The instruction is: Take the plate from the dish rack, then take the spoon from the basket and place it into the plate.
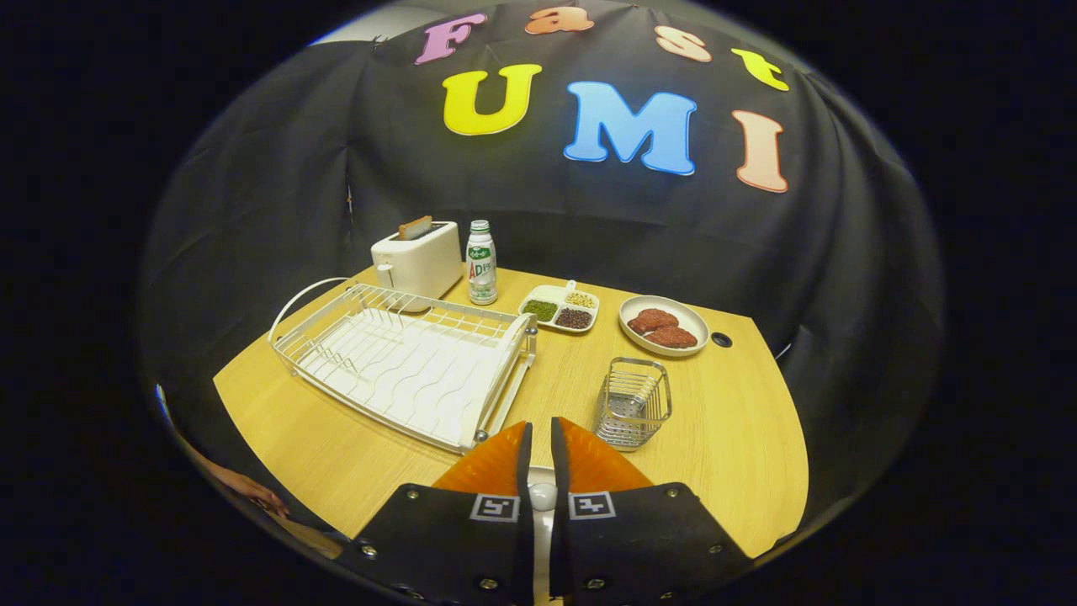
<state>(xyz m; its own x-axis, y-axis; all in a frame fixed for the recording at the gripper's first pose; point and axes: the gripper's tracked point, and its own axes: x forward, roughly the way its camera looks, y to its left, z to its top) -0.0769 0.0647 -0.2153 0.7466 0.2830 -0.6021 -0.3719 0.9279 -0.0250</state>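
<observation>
Gripper [540,442] fingers nearly closed on a thin white object, apparently the spoon, above a white plate edge [543,475]. White wire dish rack [404,362] and metal mesh basket [633,402] stand empty. Risk: a tilted release lets the spoon slide onto the wooden table [740,421].

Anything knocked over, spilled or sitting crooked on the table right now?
Nothing stands out. Dish rack, basket, bottle and toaster all stand upright, with no spills. The gripper has its fingers nearly closed on something white I cannot identify.
</observation>
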